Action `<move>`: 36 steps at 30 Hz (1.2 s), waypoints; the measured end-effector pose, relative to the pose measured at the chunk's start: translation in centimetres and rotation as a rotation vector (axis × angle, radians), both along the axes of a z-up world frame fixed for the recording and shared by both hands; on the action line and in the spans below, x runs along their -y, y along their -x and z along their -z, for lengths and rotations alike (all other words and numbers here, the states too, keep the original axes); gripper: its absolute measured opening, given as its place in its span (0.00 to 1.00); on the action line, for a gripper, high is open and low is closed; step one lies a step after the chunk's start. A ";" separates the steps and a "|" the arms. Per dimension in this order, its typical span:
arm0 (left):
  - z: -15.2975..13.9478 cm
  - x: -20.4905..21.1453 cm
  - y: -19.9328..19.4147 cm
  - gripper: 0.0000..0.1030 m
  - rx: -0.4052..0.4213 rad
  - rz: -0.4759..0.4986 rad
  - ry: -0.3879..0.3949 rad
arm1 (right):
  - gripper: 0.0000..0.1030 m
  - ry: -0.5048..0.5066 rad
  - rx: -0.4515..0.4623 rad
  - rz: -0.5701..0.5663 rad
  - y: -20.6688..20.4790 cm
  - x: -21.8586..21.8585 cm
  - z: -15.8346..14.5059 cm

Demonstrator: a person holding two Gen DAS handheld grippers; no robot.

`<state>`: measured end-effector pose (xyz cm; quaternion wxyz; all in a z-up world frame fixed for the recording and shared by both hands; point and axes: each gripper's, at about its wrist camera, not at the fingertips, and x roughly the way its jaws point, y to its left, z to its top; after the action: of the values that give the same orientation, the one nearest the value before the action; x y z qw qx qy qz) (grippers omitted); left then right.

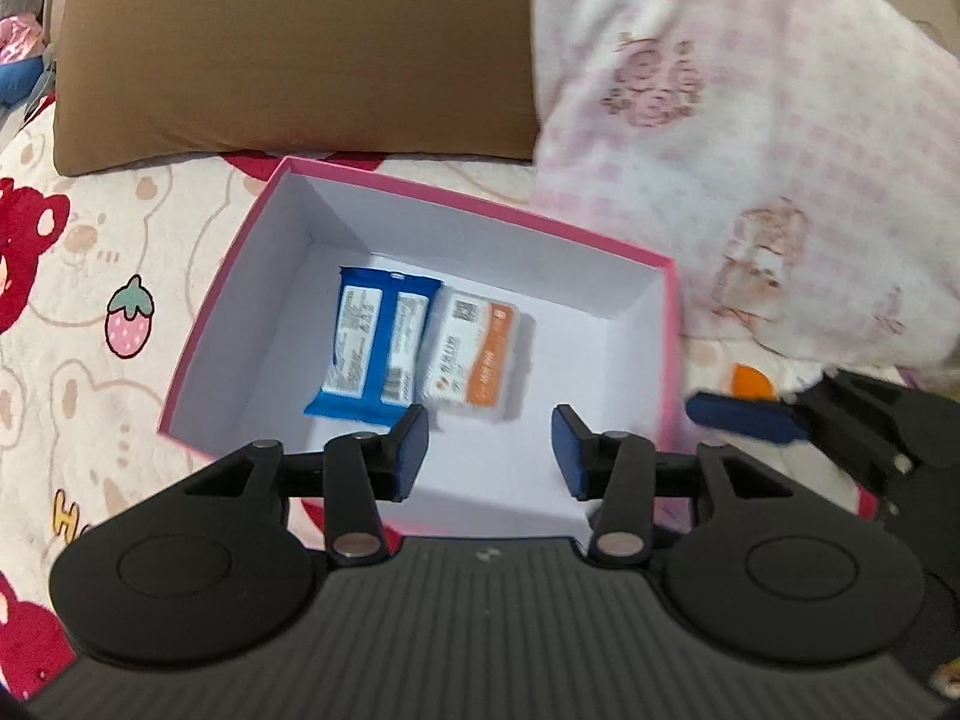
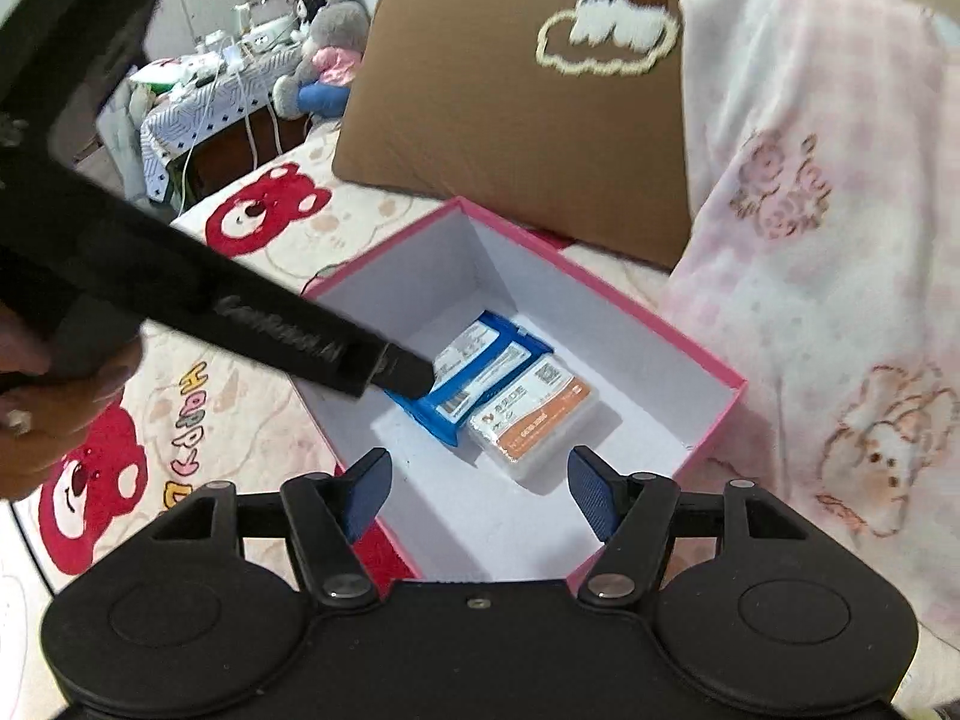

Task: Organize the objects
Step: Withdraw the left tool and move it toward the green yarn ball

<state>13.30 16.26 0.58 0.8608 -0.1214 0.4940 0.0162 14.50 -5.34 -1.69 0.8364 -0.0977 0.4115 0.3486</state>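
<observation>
1 pink box (image 1: 231, 294), white inside, lying open on the bed sheet (image 1: 90, 360) printed with red bears and strawberries. Inside the box, 2 packets side by side and touching: 1 blue packet (image 1: 375, 348) and 1 white-and-orange packet (image 1: 474, 354), both flat on the floor of the box. Behind the box, 1 brown pillow (image 1: 288, 54) with a cloud outline; to the right, 1 pink-and-white blanket (image 1: 750, 120) heaped up. 2 sets of tongs in view. Left tongs (image 1: 489, 456) above the near part of the box, set narrowly apart, empty between the blue pads, clear of both packets. Right tongs (image 2: 477, 495) likewise above the near end of the box, spread about midway, nothing between them. Seen from the right wrist, 1 hand (image 2: 42, 414) gripping the black handle of the left tool, its tip over the blue packet. In the far corner, 1 grey plush toy (image 2: 327, 42) beside a cluttered bench (image 2: 198, 102) with a patterned cloth.
</observation>
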 end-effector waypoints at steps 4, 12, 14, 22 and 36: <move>-2.9 1.2 2.4 0.49 0.013 0.045 0.007 | 0.74 0.014 0.017 0.015 1.8 0.7 -2.1; -7.1 3.2 7.4 0.57 0.061 0.146 -0.042 | 0.79 0.034 0.037 0.020 5.8 2.9 -5.7; -7.7 3.6 8.3 0.60 0.056 0.153 -0.043 | 0.81 0.036 0.038 0.016 6.6 3.5 -6.2; -8.6 6.2 10.9 0.72 0.046 0.200 -0.002 | 0.88 0.019 0.020 0.037 9.9 7.2 -8.1; -8.3 11.1 13.5 0.80 0.002 0.257 0.026 | 0.88 0.072 0.021 0.070 14.0 13.3 -8.4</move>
<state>-0.23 5.15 8.89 0.8548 -0.0681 0.5046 -0.1008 0.51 -18.61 6.71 0.8484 -0.1169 0.4179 0.3033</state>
